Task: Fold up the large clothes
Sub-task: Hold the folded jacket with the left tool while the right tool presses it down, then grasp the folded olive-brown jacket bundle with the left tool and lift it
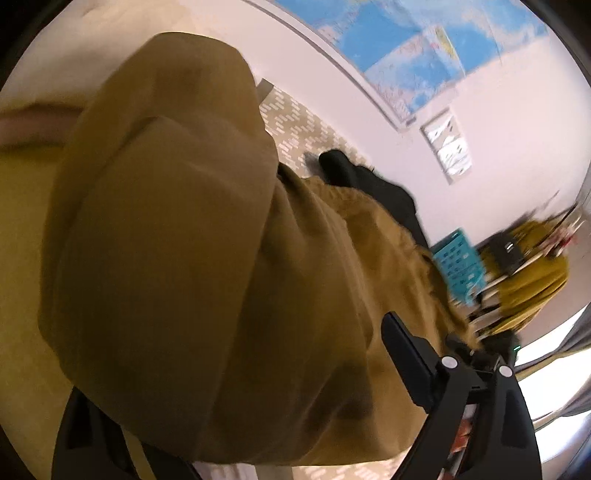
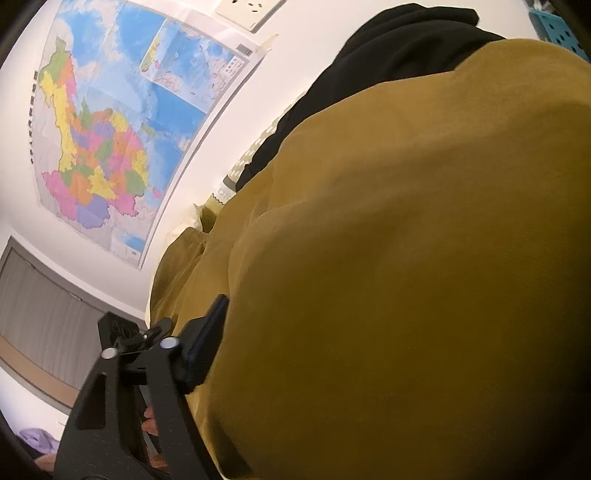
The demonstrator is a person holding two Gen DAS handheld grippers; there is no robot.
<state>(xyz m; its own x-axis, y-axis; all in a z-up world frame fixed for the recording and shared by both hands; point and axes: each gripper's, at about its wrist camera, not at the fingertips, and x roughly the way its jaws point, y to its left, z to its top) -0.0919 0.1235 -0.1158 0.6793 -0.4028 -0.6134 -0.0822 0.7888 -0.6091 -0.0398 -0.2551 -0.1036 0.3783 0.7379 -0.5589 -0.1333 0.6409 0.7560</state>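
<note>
1. A mustard-brown garment [image 1: 177,240] is being draped across both views; its bunched length is seen running away from the cameras toward a black garment [image 1: 369,184] by the wall.
2. No writing is being made out on the wall map [image 2: 110,140].
3. The left tongs [image 1: 258,387] and right tongs [image 2: 332,350] are being covered by cloth; whether they are pinching it cannot be told.

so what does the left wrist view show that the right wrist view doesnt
Only the left wrist view: a white-framed picture on the wall, a patterned bed cover and a cluttered shelf beyond the teal crate.

Only the right wrist view: the coloured land of the wall map, a wall socket and a grey curtain.

Both: the mustard garment filling the frame, a black garment behind it, the map's blue sea, and one claw finger each.
</note>
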